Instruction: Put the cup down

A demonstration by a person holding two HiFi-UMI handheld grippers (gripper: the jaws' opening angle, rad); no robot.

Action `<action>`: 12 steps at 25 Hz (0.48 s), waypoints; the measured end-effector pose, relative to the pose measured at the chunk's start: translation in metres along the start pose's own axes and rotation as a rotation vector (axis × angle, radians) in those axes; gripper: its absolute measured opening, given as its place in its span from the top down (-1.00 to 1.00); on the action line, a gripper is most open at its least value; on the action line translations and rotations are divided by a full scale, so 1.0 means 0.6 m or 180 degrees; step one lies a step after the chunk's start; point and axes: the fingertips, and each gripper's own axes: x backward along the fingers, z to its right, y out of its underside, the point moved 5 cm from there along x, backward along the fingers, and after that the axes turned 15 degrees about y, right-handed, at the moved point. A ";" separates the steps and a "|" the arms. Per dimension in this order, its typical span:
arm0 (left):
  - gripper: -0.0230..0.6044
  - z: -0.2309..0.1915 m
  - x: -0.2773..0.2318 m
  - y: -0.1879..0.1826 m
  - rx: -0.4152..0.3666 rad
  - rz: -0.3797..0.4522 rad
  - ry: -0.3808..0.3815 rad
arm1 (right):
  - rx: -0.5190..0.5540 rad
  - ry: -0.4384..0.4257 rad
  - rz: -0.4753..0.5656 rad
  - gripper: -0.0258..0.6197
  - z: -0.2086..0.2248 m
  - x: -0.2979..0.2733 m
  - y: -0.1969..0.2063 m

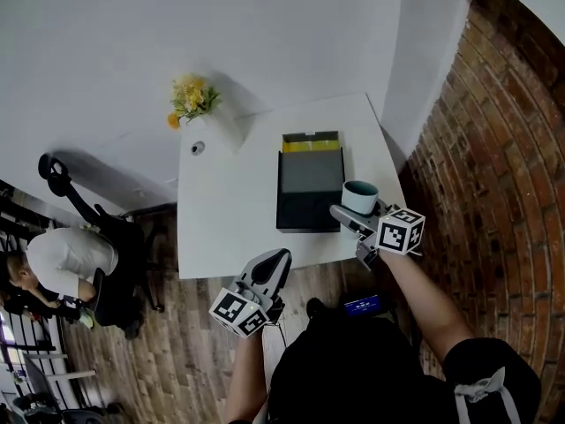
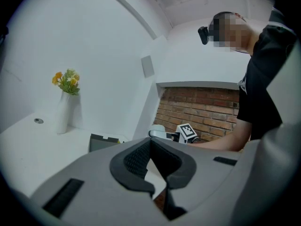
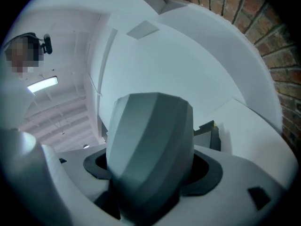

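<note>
Site: white wall at the far side, brick wall (image 1: 494, 148) on your rt, wood floor (image 1: 177, 343) below. A second person (image 1: 62, 259) sits in an office chair at the far lt, well apart from the work.

White table (image 1: 221, 228): sits against the white wall, with its rt edge near the brick.

Black box (image 1: 309, 193): lies open at the table centre-rt. The interior is grey, with a yellow strip at the far end.

Rt gripper (image 1: 353, 210): you hold it over the table's front-rt corner, its marker cube toward you. Jaws stand wide and clamp the cup, one pad (image 3: 96, 164) per side, per the right gripper view. Nothing else is in the grip.

Lt gripper (image 1: 275, 263): you hold it off the table's near edge, over the floor. Jaws are drawn together to a narrow V at the pads (image 2: 136, 161), with nothing between them.

Cup (image 1: 359, 197): upright, mouth up, teal inside, faceted grey-white outside. It is held just beside the box's rt side, near the table's rt edge. I cannot tell whether its base touches the table.

Vase (image 1: 190, 100): white with yellow flowers, at the far-lt corner.

Small round disc (image 1: 198, 147): flush in the tabletop, near the vase.
</note>
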 end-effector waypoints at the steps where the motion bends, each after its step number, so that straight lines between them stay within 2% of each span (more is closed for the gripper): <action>1: 0.90 0.000 0.001 0.000 0.0007 -0.0008 -0.0010 | 0.0085 0.0039 -0.0019 -0.30 0.002 -0.011 0.004; 7: 0.90 0.000 0.017 -0.004 0.0028 -0.0035 -0.0121 | 0.0878 0.0221 -0.0059 -0.30 -0.009 -0.092 0.031; 12: 0.90 0.001 0.039 -0.007 0.0037 -0.0010 -0.0254 | 0.1326 0.0246 -0.0006 -0.30 -0.023 -0.142 0.047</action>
